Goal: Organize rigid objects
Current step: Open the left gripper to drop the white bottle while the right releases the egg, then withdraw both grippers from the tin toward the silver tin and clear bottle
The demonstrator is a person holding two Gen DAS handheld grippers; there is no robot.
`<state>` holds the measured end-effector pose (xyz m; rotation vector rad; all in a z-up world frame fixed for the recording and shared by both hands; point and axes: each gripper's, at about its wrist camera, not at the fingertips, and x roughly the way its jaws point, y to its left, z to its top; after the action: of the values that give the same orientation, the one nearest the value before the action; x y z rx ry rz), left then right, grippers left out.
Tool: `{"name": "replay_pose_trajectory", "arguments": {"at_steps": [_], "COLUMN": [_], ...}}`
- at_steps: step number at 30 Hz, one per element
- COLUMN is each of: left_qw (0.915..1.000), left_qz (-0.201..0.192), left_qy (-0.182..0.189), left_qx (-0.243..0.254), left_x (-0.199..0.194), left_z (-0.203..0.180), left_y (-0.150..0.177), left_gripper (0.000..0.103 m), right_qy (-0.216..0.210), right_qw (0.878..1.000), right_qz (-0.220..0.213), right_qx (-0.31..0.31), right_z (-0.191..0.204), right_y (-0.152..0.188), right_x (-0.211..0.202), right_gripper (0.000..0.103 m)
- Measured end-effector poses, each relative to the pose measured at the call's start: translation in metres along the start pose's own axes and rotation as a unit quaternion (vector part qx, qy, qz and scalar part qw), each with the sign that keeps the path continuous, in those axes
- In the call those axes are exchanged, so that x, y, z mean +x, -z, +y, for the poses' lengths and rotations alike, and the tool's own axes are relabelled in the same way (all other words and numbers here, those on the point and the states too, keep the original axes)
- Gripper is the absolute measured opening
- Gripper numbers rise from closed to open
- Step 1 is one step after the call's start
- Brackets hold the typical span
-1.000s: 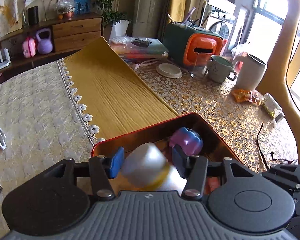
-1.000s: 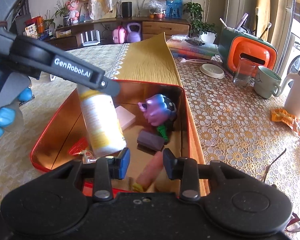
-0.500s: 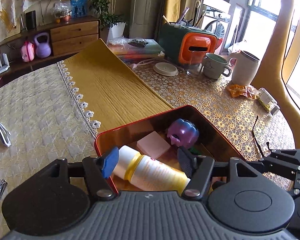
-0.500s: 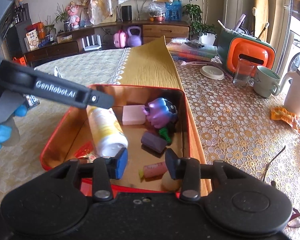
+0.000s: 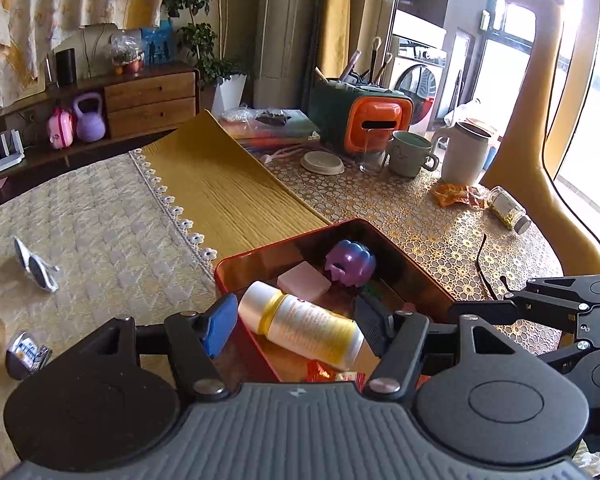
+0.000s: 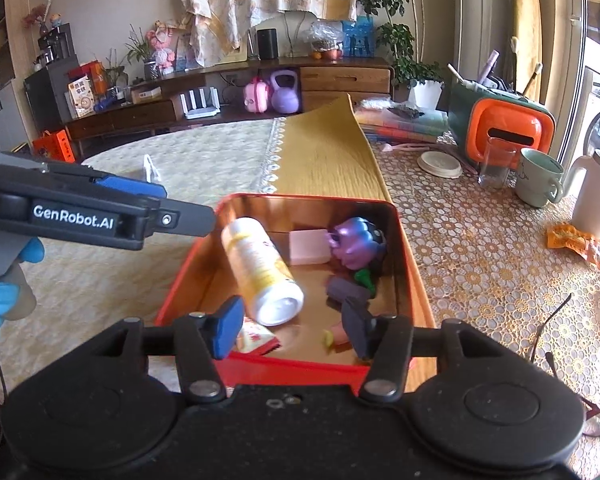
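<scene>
- Cream quilted cloth covers the surface at left; a low wooden sideboard stands behind.
- Left hand-held gripper: apart, empty.
- The white-and-yellow bottle lies inside the red tin.
- Right hand-held gripper: just been opening, nothing gripped.

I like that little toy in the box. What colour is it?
Purple toy, clearest in the right wrist view.
</scene>
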<state>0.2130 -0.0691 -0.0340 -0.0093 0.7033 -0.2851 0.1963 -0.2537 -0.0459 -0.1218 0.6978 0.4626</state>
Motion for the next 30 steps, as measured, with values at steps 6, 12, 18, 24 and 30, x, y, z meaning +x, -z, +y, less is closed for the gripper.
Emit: {"name": "replay_pose_trajectory", "arguments": {"at_steps": [6,12,18,24,30], "left_qw": [0.9998,0.9992,0.9976,0.9943,0.9906], "left_qz": [-0.007,-0.017,-0.023,-0.028,-0.043], "left_qy": [-0.007,-0.018,-0.037,-0.058,-0.086], "left_qx": [-0.017,-0.031,-0.055,-0.085,-0.097], "left_x": [-0.028,-0.056,-0.082,-0.106,-0.131], "left_z": [0.014,0.035,0.065,0.1,0.129], "left_y": [0.013,0.029,0.044,0.064,0.082], "left_gripper": [0.07,0.072,0.078,0.078,0.083], "right_qy": [-0.011,-0.025,-0.042,-0.056,-0.066], "right_qw": [1.0,0.999,0.999,0.998,0.996], "right_qz": [-0.007,-0.01,-0.011,-0.015,-0.022], "right_qx": [-0.005,-0.019,-0.027,-0.039,-0.054], "right_z": [0.02,0.048,0.077,0.106,0.136], "right_y": [-0.003,-0.005,-0.005,-0.005,-0.005], "right_x": [-0.011,-0.016,-0.016,-0.015,-0.015], "right_gripper": [0.062,0.067,0.072,0.083,0.091]}}
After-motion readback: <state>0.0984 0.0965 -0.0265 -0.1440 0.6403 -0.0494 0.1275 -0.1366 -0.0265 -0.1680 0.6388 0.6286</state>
